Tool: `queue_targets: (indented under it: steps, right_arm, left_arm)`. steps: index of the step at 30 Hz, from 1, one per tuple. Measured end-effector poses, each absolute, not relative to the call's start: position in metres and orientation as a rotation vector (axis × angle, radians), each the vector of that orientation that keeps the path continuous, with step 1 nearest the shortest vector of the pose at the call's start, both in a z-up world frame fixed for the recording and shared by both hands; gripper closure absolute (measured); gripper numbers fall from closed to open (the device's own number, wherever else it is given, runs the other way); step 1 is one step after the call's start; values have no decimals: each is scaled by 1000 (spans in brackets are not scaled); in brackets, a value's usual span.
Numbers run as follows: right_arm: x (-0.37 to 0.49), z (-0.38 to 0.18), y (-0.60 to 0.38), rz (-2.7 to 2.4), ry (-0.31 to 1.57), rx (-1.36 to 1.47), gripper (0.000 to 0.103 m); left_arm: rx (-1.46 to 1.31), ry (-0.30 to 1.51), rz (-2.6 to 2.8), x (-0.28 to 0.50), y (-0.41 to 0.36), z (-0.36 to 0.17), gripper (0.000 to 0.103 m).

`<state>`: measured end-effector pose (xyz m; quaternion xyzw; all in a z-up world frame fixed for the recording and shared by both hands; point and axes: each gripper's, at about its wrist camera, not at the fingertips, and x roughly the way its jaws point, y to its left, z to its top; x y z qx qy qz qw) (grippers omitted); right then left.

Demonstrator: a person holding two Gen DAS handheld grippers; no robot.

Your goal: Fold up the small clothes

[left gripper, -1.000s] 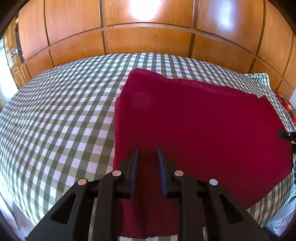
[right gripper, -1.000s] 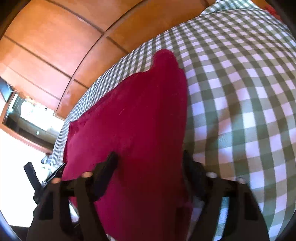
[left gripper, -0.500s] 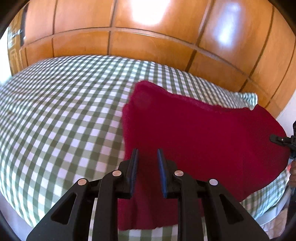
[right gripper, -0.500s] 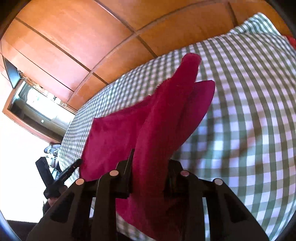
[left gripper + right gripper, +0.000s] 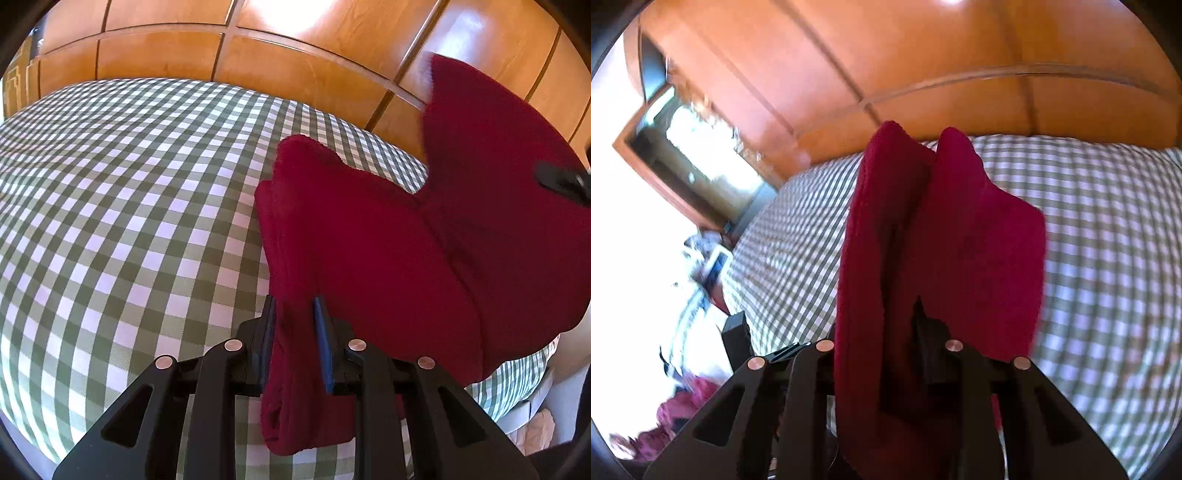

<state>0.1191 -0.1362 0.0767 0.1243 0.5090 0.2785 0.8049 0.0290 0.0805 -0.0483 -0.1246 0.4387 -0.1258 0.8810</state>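
Note:
A dark red cloth (image 5: 388, 251) hangs between my two grippers above the green-and-white checked bed (image 5: 122, 221). My left gripper (image 5: 293, 317) is shut on the cloth's near left edge, folds of fabric bunched between the fingers. My right gripper (image 5: 882, 325) is shut on the cloth's other side (image 5: 923, 229), which stands up in two raised folds ahead of it. In the left wrist view the right gripper's tip (image 5: 561, 181) shows at the far right, holding that side lifted high.
Wooden panelling (image 5: 295, 55) runs along the far side of the bed. A window or mirror frame (image 5: 694, 155) and blurred clutter (image 5: 683, 406) lie to the left in the right wrist view. The bed's near edge (image 5: 517, 384) is at lower right.
The right gripper closed on the cloth's right side and lifted it high off the bed. The left gripper rose too, pulling the left edge up; the cloth now hangs between them.

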Motion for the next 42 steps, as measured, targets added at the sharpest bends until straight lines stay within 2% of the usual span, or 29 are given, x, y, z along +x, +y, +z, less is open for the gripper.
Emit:
queue_targets:
  steps: [8, 10, 11, 12, 13, 20, 27, 28, 29, 31, 32, 35, 36, 37, 38, 39, 42]
  right_arm:
    - [113, 17, -32, 638, 1216, 31, 79]
    - [107, 13, -36, 682, 1209, 36, 71]
    - [105, 13, -38, 717, 1201, 61, 57]
    - [102, 17, -40, 762, 1187, 103, 36]
    - [98, 23, -46, 807, 1159, 148, 32]
    - [76, 53, -115, 832, 1021, 255, 29]
    - [20, 30, -178, 678, 1008, 49, 29]
    - [12, 21, -182, 655, 1015, 16, 29]
    - [9, 14, -177, 639, 1020, -8, 29]
    - [-3, -1, -179, 619, 1040, -49, 29]
    - [-8, -9, -180, 618, 1046, -53, 29]
    - [-11, -27, -170, 573, 1042, -100, 31]
    - [-9, -32, -166, 560, 1039, -118, 38]
    - [-7, -36, -163, 553, 1035, -125, 45]
    - [-7, -40, -164, 551, 1031, -119, 64]
    - [-5, -40, -166, 555, 1029, -102, 77]
    - [-11, -31, -169, 569, 973, -87, 84]
  left_arm:
    - [-300, 922, -287, 33, 86, -56, 83]
    - [-331, 922, -291, 30, 94, -56, 83]
    - [-353, 919, -296, 28, 100, -55, 83]
    - [-369, 915, -300, 25, 106, -53, 83]
    - [-373, 911, -296, 24, 109, -51, 83]
    - [-457, 815, -250, -2, 149, -12, 83]
    - [-446, 701, -446, -27, 123, 40, 83]
    - [-434, 705, -472, -25, 111, 45, 73]
    - [-426, 708, -493, -26, 102, 47, 56]
    - [-414, 724, -540, -26, 85, 48, 46]
    - [-397, 738, -541, -24, 78, 47, 46]
    - [-337, 796, -472, -14, 65, 36, 47]
    - [-335, 820, -463, -9, 64, 30, 53]
    - [-333, 838, -450, -6, 63, 26, 70]
    - [-333, 853, -434, -4, 63, 22, 83]
    - [-339, 853, -435, -4, 65, 21, 90]
    - [-376, 788, -467, -19, 74, 28, 95]
